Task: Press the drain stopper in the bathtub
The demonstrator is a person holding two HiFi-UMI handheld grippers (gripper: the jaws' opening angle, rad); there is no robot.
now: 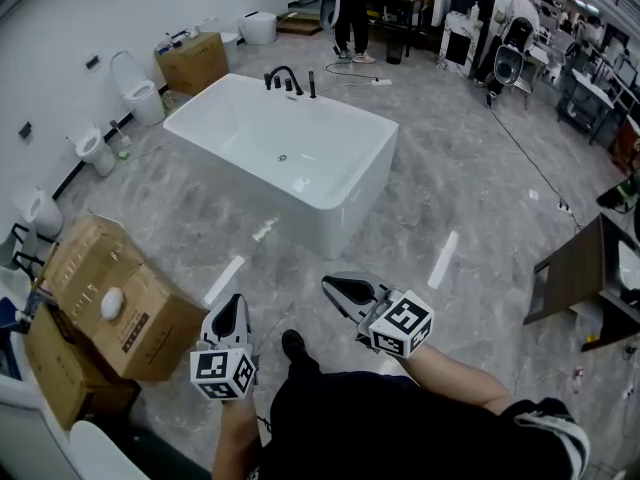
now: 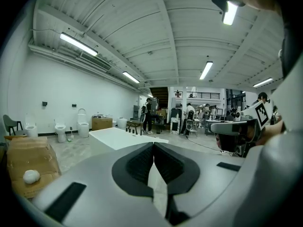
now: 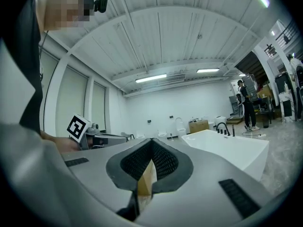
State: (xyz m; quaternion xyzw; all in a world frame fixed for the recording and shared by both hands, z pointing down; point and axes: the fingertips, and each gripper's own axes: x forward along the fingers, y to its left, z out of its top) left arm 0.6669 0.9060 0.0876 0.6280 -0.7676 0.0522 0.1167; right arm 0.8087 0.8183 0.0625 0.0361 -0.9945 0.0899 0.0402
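The drain stopper (image 1: 283,157) sits as a small round dot on the white bottom of the bathtub (image 1: 352,213), near the tub's middle, on the side toward the dark faucet (image 1: 283,76) that stands on the tub's far rim. The tub stands alone on the grey marbled floor (image 1: 450,168).

Both grippers hang well short of the tub, close to the person's body. The left gripper (image 1: 234,304) points toward the tub's near corner; its ribbed fingers (image 2: 139,162) meet at the tips and hold nothing. The right gripper (image 1: 333,287) is beside it, angled toward the left one; its fingers (image 3: 163,162) are likewise pressed together and empty.

To the left of the tub's near end lies a cardboard box (image 1: 115,298). Toilets (image 1: 140,93) line the wall left of the tub. Beyond the tub's faucet end a person (image 1: 352,13) stands.
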